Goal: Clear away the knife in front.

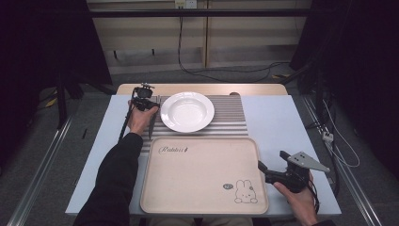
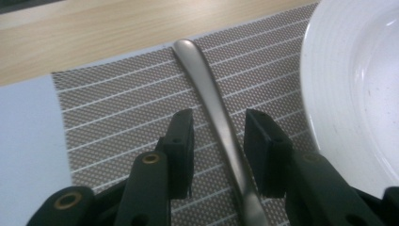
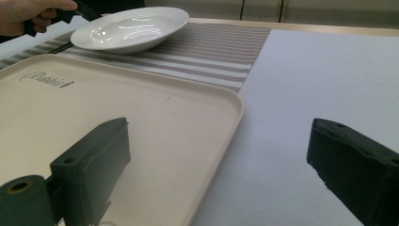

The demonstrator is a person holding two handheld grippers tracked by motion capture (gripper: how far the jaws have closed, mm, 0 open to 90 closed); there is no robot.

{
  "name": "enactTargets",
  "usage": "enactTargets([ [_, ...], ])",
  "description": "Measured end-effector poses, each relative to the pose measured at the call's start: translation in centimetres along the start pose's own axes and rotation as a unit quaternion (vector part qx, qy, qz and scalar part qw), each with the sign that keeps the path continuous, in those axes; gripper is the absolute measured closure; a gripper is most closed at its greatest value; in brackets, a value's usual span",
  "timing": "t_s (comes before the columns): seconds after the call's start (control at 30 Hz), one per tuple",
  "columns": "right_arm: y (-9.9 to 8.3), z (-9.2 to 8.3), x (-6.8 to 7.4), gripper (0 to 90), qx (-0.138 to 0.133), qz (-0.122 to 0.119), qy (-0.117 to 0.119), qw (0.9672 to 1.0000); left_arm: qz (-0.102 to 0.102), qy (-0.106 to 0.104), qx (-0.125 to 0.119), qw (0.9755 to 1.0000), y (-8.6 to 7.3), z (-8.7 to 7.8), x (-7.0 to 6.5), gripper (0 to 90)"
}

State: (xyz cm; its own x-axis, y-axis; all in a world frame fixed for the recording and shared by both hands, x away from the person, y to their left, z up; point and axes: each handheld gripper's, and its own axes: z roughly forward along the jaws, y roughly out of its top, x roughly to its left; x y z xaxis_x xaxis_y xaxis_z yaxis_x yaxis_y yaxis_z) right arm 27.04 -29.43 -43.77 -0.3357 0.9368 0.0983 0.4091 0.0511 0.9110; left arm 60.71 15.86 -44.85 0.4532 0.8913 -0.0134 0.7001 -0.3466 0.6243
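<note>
Left gripper point(image 2: 219, 136) at the far left of the striped placemat point(image 2: 117, 108), jaws apart, straddling a metal cutlery handle point(image 2: 214, 101) lying flat just beside the white plate point(image 2: 357, 84). Right gripper point(image 3: 219, 169) near the worktop's point(image 3: 324, 80) front right corner, jaws wide apart over the beige tray's point(image 3: 141, 113) right edge, holding nothing.

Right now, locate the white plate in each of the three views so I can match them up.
High view: the white plate sits upper centre on the striped placemat, just beyond the beige tray.
Left gripper view: its rim fills the right edge, beside the metal utensil handle.
Right gripper view: upper left, beyond the tray.
Shared landmark: the striped placemat under the plate.
</note>
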Motion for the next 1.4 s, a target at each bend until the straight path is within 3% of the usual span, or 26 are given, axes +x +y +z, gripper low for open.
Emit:
enactTargets([
  [0.3,-0.01,0.06,0.03,6.4,0.003,0.0,0.0,1.0,-0.009,-0.006,0.01,0.9999,0.15,0.25,-0.22,73.5],
  [0.8,-0.03,0.03,0.0,6.4,0.003,-0.002,0.0,1.0,-0.042,-0.001,0.029,0.9987,0.62,0.26,-0.22,78.0],
  [0.9,-0.04,0.02,-0.01,6.4,0.003,-0.002,0.0,1.0,-0.033,0.0,0.031,0.999,0.65,0.23,-0.22,79.7],
  [1.2,-0.01,0.07,0.03,6.4,0.002,-0.001,-0.001,1.0,-0.038,0.004,0.032,0.9988,0.67,0.12,-0.24,79.9],
  [1.4,-0.01,0.09,0.04,6.4,0.002,-0.001,0.0,1.0,-0.04,-0.006,0.028,0.9988,0.81,-0.3,-0.09,79.9],
])
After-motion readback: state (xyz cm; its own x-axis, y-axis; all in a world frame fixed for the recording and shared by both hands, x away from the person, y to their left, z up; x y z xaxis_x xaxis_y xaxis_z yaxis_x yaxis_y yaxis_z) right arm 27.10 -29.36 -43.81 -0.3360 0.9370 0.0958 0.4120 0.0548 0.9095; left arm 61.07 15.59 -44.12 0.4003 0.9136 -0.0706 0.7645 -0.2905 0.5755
